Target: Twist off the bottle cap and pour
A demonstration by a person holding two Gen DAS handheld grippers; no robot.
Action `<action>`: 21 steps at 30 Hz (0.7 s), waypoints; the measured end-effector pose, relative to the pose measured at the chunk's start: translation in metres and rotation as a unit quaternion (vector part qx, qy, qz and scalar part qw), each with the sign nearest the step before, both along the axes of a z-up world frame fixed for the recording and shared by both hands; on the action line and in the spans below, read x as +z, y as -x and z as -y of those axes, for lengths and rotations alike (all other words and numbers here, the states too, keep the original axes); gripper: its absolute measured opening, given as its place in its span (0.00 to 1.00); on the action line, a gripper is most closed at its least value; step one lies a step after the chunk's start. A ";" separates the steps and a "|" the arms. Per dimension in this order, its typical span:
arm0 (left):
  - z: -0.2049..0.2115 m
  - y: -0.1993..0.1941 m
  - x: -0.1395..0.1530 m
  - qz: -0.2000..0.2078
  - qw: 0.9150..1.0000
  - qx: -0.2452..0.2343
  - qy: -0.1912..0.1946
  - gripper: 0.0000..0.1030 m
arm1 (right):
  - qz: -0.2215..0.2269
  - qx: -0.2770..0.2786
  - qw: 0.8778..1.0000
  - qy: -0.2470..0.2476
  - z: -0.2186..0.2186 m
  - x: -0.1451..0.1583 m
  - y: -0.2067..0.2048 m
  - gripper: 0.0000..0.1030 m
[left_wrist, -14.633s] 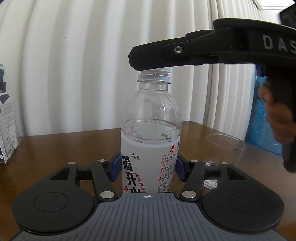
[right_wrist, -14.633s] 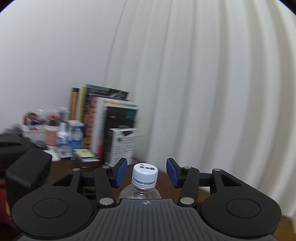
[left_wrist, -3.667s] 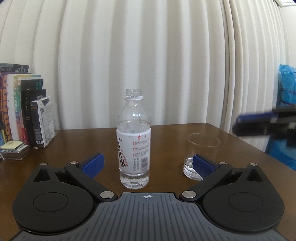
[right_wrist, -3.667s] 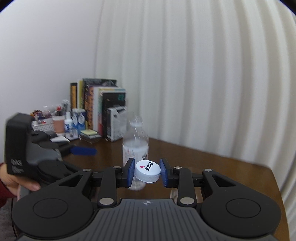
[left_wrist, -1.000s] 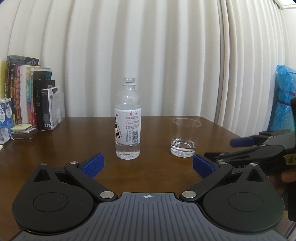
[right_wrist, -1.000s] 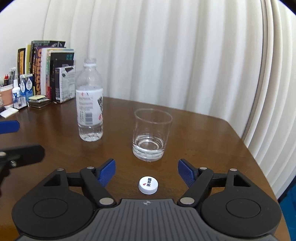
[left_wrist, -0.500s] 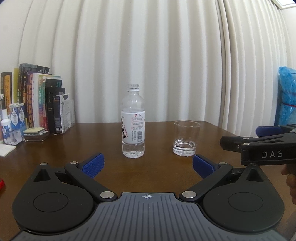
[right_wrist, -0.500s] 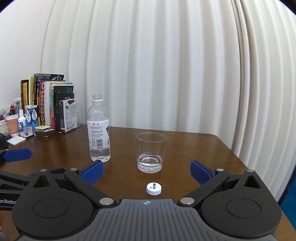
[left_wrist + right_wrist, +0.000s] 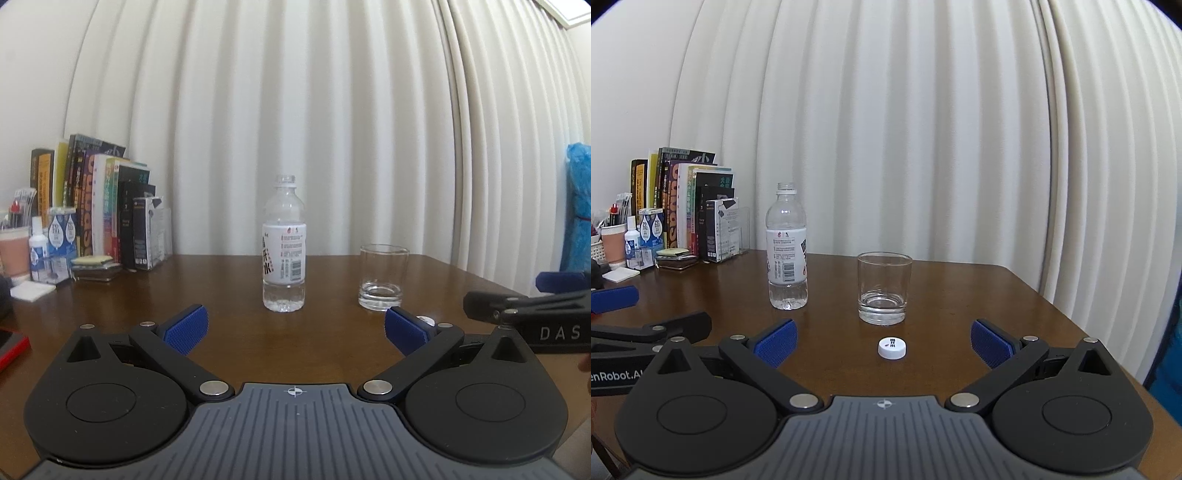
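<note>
The bottle (image 9: pixel 786 251) stands upright, open mouth up, left of the glass (image 9: pixel 884 288). Cap (image 9: pixel 892 347) lies before the glass on the tabletop (image 9: pixel 960 295). Both grippers, left gripper (image 9: pixel 293 328) and right gripper (image 9: pixel 882 341), have jaws spread, holding nothing.

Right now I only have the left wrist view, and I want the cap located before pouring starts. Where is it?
Observer: The cap lies on the table, just in front of the glass.
Operator: Is anything holding it?
Observer: No. It lies free ahead of the right gripper, whose jaws stand wide open.
Operator: Which way up is it?
Observer: Its printed top faces up.
</note>
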State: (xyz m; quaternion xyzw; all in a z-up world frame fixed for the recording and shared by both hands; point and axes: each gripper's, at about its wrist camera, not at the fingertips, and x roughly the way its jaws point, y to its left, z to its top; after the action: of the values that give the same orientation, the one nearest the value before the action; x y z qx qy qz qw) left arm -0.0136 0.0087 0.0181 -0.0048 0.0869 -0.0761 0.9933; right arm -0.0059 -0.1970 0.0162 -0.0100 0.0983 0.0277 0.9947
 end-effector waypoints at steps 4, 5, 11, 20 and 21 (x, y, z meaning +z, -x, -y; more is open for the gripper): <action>0.001 0.000 -0.008 0.001 1.000 0.003 0.000 1.00 | 0.023 -0.008 1.000 -0.013 0.004 -0.011 0.005 1.00; 0.001 0.000 -0.010 0.001 1.000 0.004 0.001 1.00 | 0.027 -0.009 0.999 -0.018 0.006 -0.013 0.006 1.00; 0.003 -0.002 -0.017 0.003 1.000 0.010 0.003 1.00 | 0.037 0.001 0.998 -0.041 0.013 -0.023 0.009 1.00; 0.006 -0.002 -0.024 0.004 1.000 0.022 -0.001 1.00 | 0.035 -0.009 0.998 -0.042 0.015 -0.040 0.004 1.00; 0.006 -0.001 -0.024 0.004 1.000 0.024 -0.001 1.00 | 0.033 -0.008 0.999 -0.036 0.013 -0.042 0.004 1.00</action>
State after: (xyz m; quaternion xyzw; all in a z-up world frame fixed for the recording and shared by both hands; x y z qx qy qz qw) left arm -0.0121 0.0026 -0.0061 -0.0056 0.0830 -0.0520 0.9952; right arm -0.0096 -0.2098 -0.0258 0.0257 0.0646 0.0224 0.9973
